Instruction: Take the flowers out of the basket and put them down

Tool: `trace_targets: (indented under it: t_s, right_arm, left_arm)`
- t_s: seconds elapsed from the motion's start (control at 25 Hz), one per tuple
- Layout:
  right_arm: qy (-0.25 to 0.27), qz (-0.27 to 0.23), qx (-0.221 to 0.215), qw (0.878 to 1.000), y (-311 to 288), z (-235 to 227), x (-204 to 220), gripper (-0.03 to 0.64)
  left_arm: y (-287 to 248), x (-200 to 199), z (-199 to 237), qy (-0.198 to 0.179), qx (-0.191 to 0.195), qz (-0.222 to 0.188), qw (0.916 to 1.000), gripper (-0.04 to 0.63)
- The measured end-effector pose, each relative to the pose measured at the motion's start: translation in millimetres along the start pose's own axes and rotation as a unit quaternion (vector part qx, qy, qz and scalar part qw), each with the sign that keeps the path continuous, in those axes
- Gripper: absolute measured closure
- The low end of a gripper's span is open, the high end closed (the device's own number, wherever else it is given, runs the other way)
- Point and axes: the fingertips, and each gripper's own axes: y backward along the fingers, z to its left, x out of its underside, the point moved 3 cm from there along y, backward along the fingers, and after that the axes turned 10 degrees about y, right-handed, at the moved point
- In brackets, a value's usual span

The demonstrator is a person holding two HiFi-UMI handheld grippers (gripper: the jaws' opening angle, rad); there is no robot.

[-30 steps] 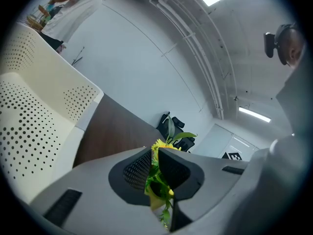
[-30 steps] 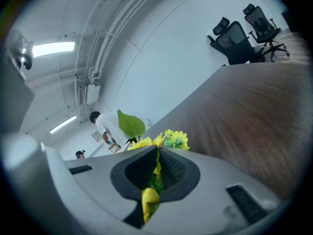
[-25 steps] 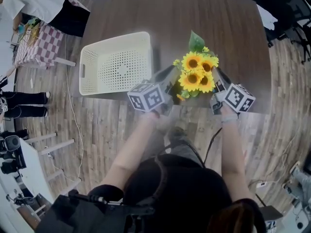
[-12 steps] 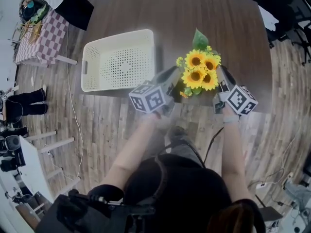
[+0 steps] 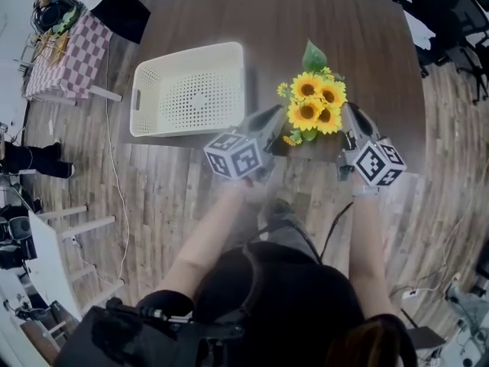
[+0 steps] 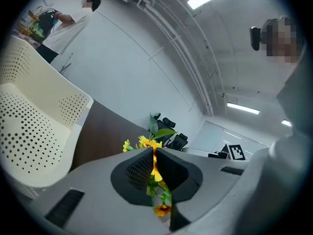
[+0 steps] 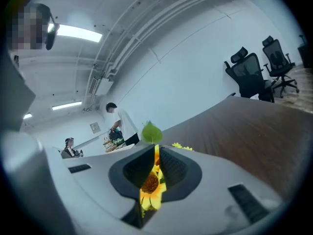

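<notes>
A bunch of yellow sunflowers with one green leaf is over the dark table, right of the cream perforated basket and outside it. My left gripper is at the bunch's lower left. Its jaws are closing, and in the left gripper view stems and a small bloom are pinched in the narrow slit. My right gripper is against the right side of the blooms. Its jaws are closing, and a sunflower head shows in their gap without clear pressure.
The basket is empty and lies close on my left. The table's near edge runs just under both grippers. A checkered side table stands far left and office chairs far right. People stand beyond the table.
The bunch sits slightly farther onto the table. My right gripper has drawn back a little from the blooms, while the left one stays at the stems.
</notes>
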Motion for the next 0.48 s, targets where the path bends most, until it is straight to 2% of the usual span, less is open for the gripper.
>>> trace_targets:
  t_s: [0.08,0.48]
  right_arm:
    - [0.011,-0.004,-0.008,1.000,5.0,5.8,-0.1,0.611]
    - [0.042,-0.009,-0.088,0.995,26.0,51.1,8.2,0.615]
  left_arm:
    - [5.1,1.1,-3.6,-0.010,0.000,-0.003,0.9999,0.595]
    - [30.2,13.2,-27.7,-0.046,0.004,-0.014,0.9988,0.595]
